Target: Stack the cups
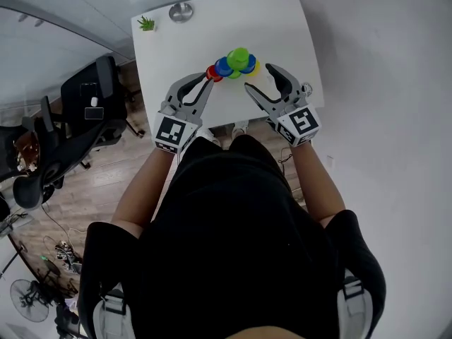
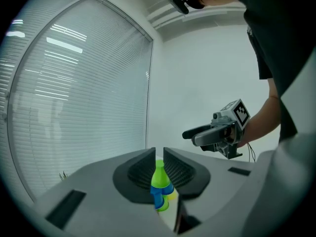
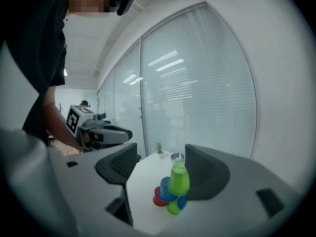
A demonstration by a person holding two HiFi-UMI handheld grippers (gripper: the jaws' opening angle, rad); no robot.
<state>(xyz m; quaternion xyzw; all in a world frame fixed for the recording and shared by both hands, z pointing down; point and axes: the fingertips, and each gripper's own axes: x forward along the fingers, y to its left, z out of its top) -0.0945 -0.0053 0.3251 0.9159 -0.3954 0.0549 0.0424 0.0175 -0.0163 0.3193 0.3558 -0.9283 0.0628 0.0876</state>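
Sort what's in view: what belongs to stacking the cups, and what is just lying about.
For the job:
- cups, green, blue, red and yellow, clustered on the table
- left tool
- right tool

Lying about:
- potted plant
- metal dish
- office chair beside the table

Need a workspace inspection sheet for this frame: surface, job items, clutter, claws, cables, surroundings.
Surface: white rectangular table; no spills seen.
Job's things: plastic cups in one small pile; green cup on top, blue cups under it, red cup at the pile's left.
Clutter: small potted green plant and round metal dish at the table's far edge, apart from the pile.
Grippers: left claw has its jaws nearly together with a narrow gap, gripping nothing; right claw has its jaws wide apart and is empty.
Cables: loose cables on the wooden floor at left.
Surroundings: black office chairs; glass wall with blinds.
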